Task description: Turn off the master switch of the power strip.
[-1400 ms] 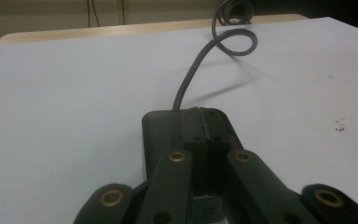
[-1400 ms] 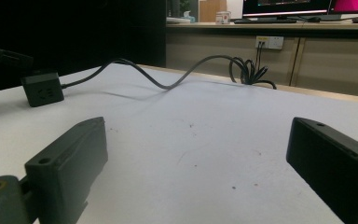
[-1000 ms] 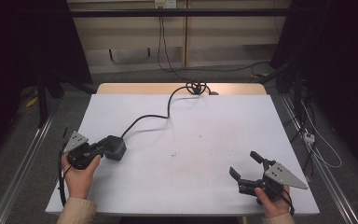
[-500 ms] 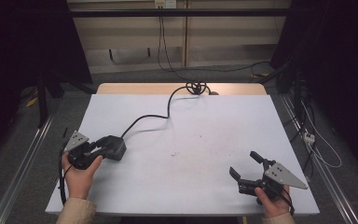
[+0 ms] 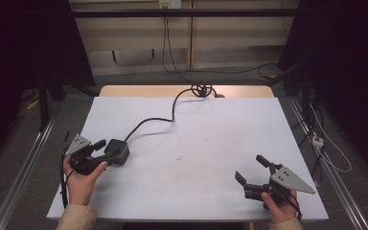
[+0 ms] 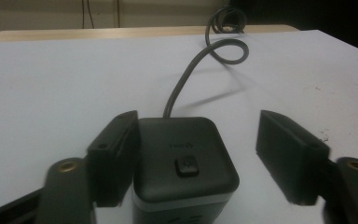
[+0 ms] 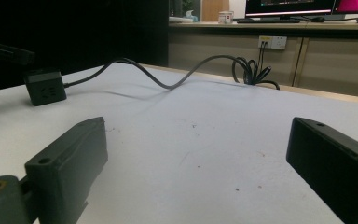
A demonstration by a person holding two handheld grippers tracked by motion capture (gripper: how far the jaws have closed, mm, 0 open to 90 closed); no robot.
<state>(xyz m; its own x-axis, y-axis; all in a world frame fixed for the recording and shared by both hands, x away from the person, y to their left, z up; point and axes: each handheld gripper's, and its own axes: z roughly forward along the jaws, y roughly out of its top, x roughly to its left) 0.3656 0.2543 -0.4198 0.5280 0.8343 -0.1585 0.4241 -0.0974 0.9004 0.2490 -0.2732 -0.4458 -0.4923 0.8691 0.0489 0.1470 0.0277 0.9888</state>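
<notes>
Counter: I see a white counter with small dark specks near its middle; a wooden edge shows along its far side.
Surroundings: beyond the far edge I see a wall socket low on a beige panel, and loose wires on the floor at the right.
Cube: a dark grey cube with a small button on top sits on the counter near its left edge, at my left hand's side.
Cable: a grey cable leaves the cube's far face, curves across the counter and ends in a coiled bundle at the far edge. It is the one thing lying between the cube and the far side.
Left tongs: my left tongs are spread open around the cube. In the left gripper view one jaw lies against the cube's side, the other stands apart from it with bare counter between.
Right tongs: my right tongs gape open, with nothing between them, near the counter's near right corner, pointing toward the middle.
Cube from the right: well apart from the right tongs, far off to the left in the right gripper view.
</notes>
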